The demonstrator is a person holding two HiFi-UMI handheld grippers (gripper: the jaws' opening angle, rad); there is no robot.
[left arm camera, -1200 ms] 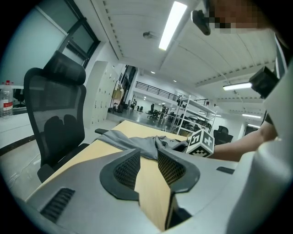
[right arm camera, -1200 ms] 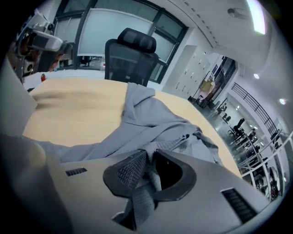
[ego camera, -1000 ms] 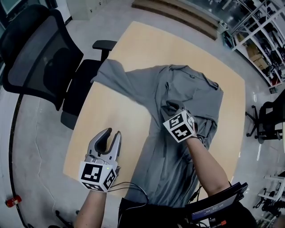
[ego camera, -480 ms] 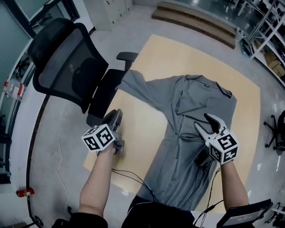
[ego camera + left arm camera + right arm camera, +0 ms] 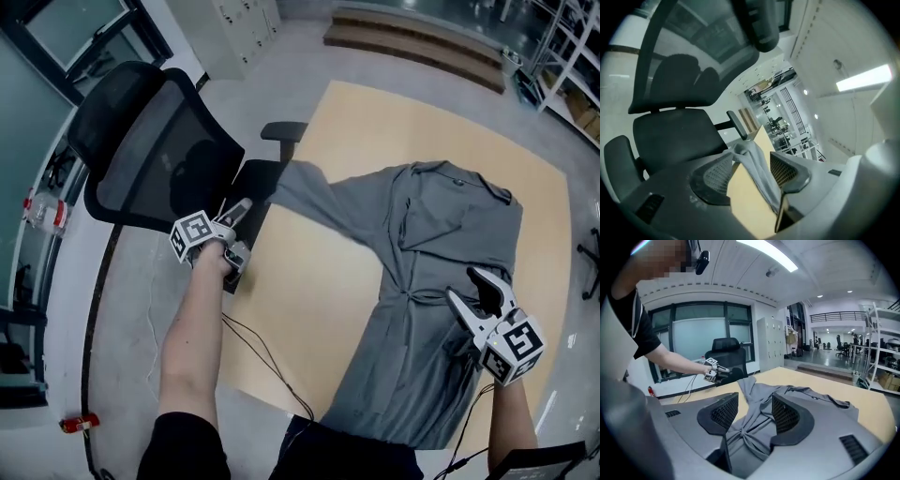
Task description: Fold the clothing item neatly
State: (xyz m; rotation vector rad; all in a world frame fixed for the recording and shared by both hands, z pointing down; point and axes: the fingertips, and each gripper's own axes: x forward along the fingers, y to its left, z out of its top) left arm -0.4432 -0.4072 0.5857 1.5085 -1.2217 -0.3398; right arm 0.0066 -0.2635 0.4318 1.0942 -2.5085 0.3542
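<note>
Tan table. Grey long-sleeved shirt lies flat on it, with the cloth puckered into a twist just ahead of the right gripper. One sleeve stretches toward the left gripper. Both jaw pairs stand apart, have just been opening, and have no cloth between them.

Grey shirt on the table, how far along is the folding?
Early. Done: the grey shirt lies spread on the table, one side already gathered toward the middle. In hand: nothing; both grippers' jaws have just been opening, the left gripper short of the outstretched sleeve, the right gripper above its lower half, neither gripping cloth. Left: fold that sleeve in, then the body.
</note>
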